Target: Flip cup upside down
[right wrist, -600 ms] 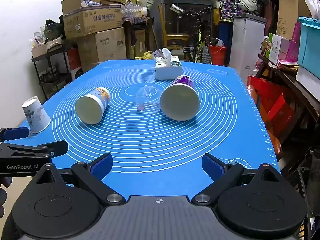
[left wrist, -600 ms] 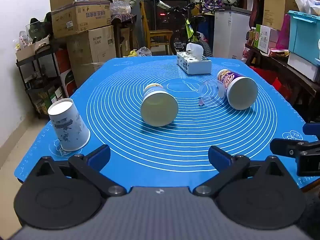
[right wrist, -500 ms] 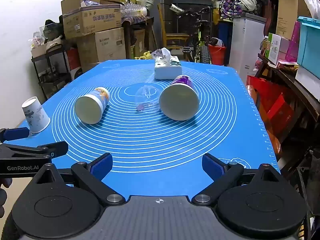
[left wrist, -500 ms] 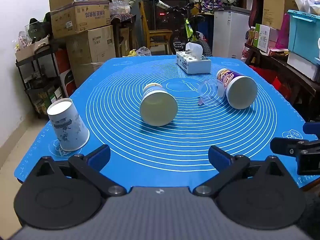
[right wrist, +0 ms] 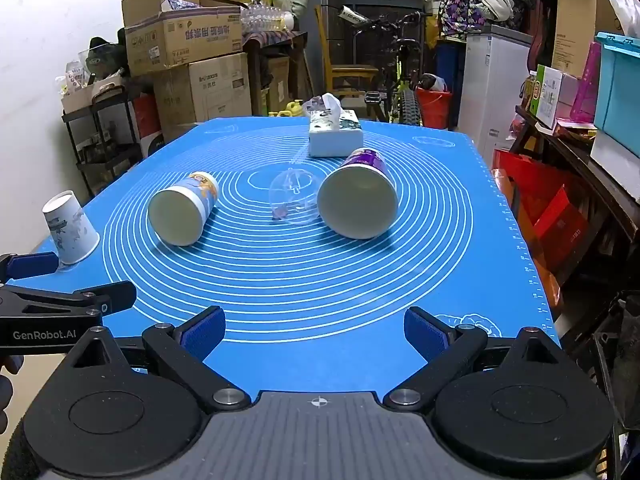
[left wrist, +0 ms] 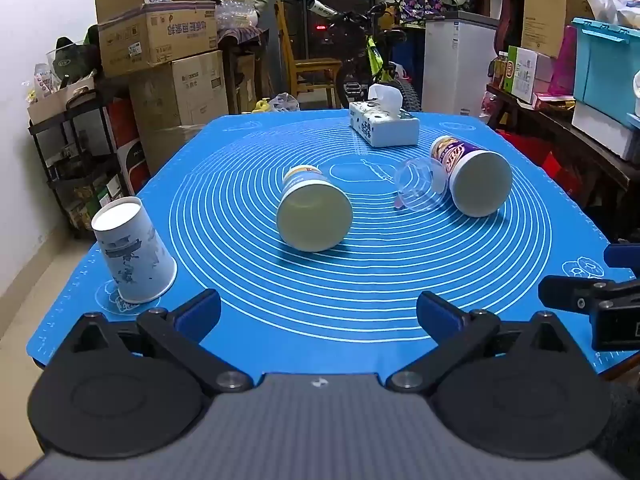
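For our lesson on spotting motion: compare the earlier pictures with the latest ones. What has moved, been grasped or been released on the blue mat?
Nothing visibly changed.

Bare mat (left wrist: 320, 296) lies ahead; 3 tipped cups (left wrist: 314, 216) block the middle.

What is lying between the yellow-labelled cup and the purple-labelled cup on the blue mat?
A clear plastic cup lies on its side between the yellow-labelled cup and the purple-labelled cup, close against the purple one. Both wrist views show it.
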The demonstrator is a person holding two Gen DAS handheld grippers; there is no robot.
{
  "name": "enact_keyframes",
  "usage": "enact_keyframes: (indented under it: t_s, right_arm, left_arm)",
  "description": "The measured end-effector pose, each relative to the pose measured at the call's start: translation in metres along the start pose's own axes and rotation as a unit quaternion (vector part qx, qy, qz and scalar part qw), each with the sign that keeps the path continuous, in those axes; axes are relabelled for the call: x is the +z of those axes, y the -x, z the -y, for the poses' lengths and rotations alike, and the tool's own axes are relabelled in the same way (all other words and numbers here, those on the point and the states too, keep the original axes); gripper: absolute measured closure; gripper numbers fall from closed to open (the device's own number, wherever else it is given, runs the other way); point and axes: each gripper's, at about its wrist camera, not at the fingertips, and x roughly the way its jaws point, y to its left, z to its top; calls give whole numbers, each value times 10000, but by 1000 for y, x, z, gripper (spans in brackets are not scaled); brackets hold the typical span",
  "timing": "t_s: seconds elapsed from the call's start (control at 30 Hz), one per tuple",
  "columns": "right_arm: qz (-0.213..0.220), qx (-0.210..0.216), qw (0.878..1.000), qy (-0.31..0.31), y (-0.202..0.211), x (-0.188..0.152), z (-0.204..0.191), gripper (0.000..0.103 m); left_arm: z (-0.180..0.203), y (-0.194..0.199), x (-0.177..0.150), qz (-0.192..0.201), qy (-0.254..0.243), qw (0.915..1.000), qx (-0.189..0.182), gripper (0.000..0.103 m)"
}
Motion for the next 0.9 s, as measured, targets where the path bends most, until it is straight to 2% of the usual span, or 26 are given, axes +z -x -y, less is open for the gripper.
enact_keyframes:
  t_s: [0.9]
  right_arm:
    - [-14, -15, 10000, 11, 0, -2, 1, 7]
  left_arm:
    - [-1, 2, 3, 18, -19, 10000, -50, 0]
